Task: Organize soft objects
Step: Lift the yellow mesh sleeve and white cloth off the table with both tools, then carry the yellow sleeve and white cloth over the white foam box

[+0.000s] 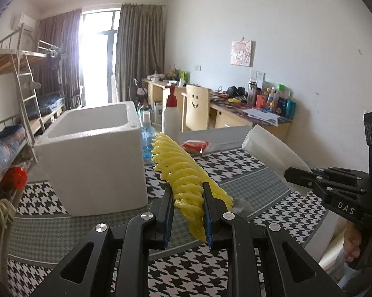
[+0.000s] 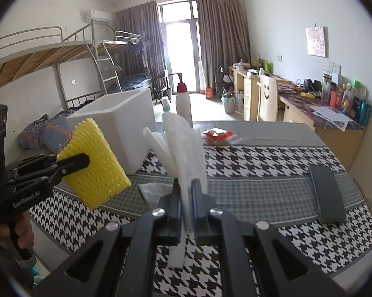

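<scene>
My left gripper (image 1: 188, 193) is shut on a yellow foam net sleeve (image 1: 183, 170) and holds it above the table; it also shows in the right wrist view (image 2: 96, 165). My right gripper (image 2: 186, 185) is shut on a white foam sheet (image 2: 183, 148), held upright above the table; the sheet also shows in the left wrist view (image 1: 272, 151). An open white styrofoam box (image 1: 94, 158) stands on the table left of both grippers, and it shows in the right wrist view (image 2: 121, 121). A crumpled white foam piece (image 2: 152, 190) lies on the cloth below the grippers.
A houndstooth cloth (image 2: 260, 163) covers the table. A red and white packet (image 2: 218, 135), a white pump bottle (image 2: 183, 104) and a blue bottle (image 1: 147, 136) stand at the far side. A dark flat case (image 2: 327, 193) lies at the right. Bunk beds and desks stand behind.
</scene>
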The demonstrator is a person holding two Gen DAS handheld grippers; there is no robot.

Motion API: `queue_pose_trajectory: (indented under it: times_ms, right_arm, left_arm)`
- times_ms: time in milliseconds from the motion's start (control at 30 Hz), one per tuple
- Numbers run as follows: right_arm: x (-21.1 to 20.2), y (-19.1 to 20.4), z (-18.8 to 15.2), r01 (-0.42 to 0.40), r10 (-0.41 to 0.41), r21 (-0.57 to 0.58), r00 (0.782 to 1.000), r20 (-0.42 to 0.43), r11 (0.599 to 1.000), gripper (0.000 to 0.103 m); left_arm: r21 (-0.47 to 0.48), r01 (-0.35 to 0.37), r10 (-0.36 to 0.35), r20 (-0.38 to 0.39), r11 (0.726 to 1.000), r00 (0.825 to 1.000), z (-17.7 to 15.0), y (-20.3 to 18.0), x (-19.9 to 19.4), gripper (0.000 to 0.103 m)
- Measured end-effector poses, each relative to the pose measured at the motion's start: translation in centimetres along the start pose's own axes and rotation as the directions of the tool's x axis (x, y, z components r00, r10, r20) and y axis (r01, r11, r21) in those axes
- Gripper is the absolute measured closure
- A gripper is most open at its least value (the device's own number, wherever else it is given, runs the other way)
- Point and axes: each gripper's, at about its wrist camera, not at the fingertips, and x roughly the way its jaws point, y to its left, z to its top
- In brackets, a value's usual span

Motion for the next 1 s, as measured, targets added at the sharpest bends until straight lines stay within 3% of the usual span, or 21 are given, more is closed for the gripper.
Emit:
queue_pose_trajectory:
  times_ms: [1000]
  right_arm:
    - [-0.1, 1.0, 4.6, -0.027, 0.029, -0.021, 0.994, 0.101, 0.999, 0.093]
  left_arm:
    - [0.046, -0.039, 0.034, 0.106, 0.998, 0.994, 5.1, 0.4, -0.5, 0.081]
